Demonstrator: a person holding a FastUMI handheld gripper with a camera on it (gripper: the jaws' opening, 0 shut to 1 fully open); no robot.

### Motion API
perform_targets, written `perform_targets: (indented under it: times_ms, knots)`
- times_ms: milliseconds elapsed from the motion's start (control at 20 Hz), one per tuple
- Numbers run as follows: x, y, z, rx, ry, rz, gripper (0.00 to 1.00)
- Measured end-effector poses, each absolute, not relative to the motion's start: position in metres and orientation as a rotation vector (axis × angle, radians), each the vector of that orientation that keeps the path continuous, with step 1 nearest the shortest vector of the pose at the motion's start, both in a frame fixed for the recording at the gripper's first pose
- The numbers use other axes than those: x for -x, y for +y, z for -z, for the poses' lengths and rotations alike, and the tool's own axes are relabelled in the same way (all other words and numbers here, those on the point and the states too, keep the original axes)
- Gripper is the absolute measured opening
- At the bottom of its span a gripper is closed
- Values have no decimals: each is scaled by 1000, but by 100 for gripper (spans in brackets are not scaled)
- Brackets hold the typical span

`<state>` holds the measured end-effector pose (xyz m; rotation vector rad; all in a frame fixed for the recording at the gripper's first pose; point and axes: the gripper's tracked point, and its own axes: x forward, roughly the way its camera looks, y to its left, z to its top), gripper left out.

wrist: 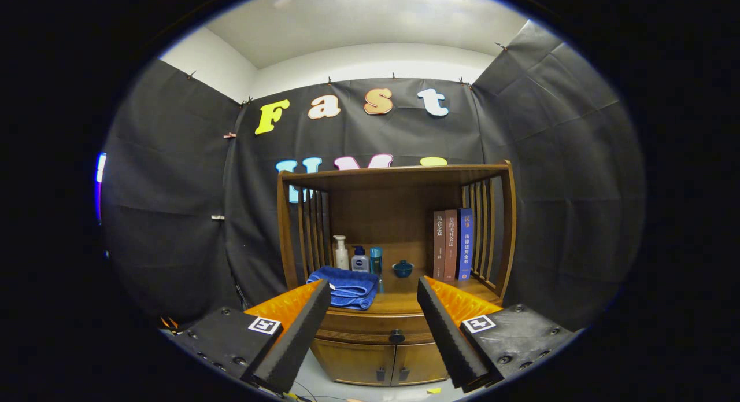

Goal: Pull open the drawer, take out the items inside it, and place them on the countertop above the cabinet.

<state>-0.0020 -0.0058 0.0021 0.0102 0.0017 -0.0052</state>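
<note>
A wooden cabinet (399, 217) stands ahead against the booth wall. Its drawer (370, 328) is closed, with a round dark knob (396, 336) in the middle of its front. My gripper (373, 295) is open, some way back from the cabinet, with nothing between its fingers. The knob sits below and between the two fingertips, beyond them. The countertop (404, 301) above the drawer carries a folded blue towel (347, 286) at its left. What is inside the drawer is hidden.
At the back of the countertop stand three bottles (358, 257) and a small dark blue lidded pot (402, 268). Three upright books (454, 244) lean at the right. Slatted side rails and a top shelf (399, 173) frame the countertop. Two lower doors (381, 364) sit under the drawer.
</note>
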Motion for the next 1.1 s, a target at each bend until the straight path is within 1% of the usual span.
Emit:
perform_targets:
  times_ms: [550, 850, 1100]
  knots:
    - [-9, -9, 11, -16, 29, 4, 98]
    - [-28, -13, 41, -23, 93, 8, 98]
    - [-58, -25, 81, -50, 155, 21, 98]
